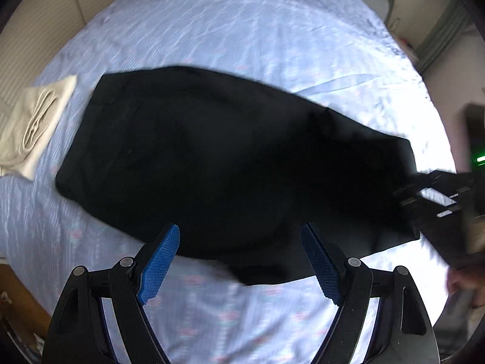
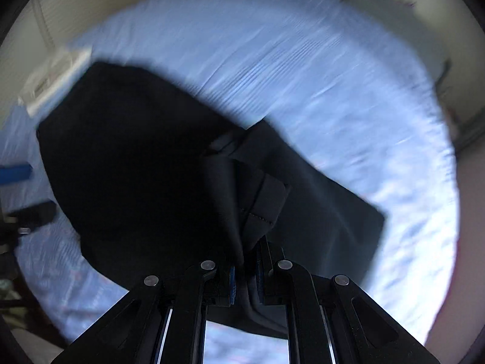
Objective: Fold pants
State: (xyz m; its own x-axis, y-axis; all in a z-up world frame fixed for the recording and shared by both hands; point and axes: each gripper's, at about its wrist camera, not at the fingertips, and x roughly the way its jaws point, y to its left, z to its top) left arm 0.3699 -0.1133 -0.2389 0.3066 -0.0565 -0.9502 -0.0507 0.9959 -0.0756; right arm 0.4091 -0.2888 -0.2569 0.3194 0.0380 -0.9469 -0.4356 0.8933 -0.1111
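Fabric of the black pants (image 2: 136,157) sits pinched in the closed right gripper (image 2: 245,276), likely for folding; the left gripper (image 1: 239,261) hovers wide open, holding nothing.

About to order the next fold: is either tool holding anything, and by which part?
The right tool is shut on the black pants, pinching a hemmed fold. The left tool is open, empty.
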